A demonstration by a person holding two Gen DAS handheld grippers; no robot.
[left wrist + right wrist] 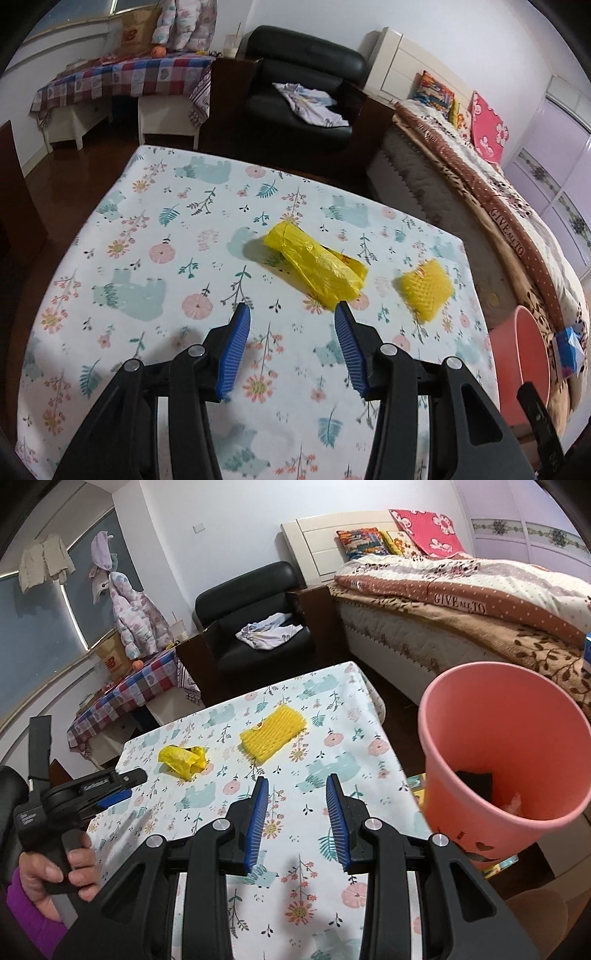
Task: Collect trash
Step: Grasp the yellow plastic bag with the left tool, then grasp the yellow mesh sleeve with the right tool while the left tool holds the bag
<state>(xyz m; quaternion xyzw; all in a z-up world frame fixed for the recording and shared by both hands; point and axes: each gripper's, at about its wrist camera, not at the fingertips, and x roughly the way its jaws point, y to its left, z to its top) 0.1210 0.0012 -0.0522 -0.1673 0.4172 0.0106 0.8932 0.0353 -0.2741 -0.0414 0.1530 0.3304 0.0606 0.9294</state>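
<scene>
Your left gripper (291,314), jaws spread and empty, sits just short of the crumpled yellow plastic bag (317,269), whose long axis runs far-left to near-right.

The desk (155,229), under a floral cloth, carries a crumpled yellow plastic bag (317,266); yellow foam netting (426,290) lies at its three o'clock.

Bed (461,602), black armchair (255,627), white walls (221,513)

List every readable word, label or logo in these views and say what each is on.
"GIVE ALL TO": brown dotted band of the bed quilt.
"N" logo: brown cardboard box on the checked table; its smaller print is unreadable.
White lettering on the left hand-held gripper: too small to read.
</scene>
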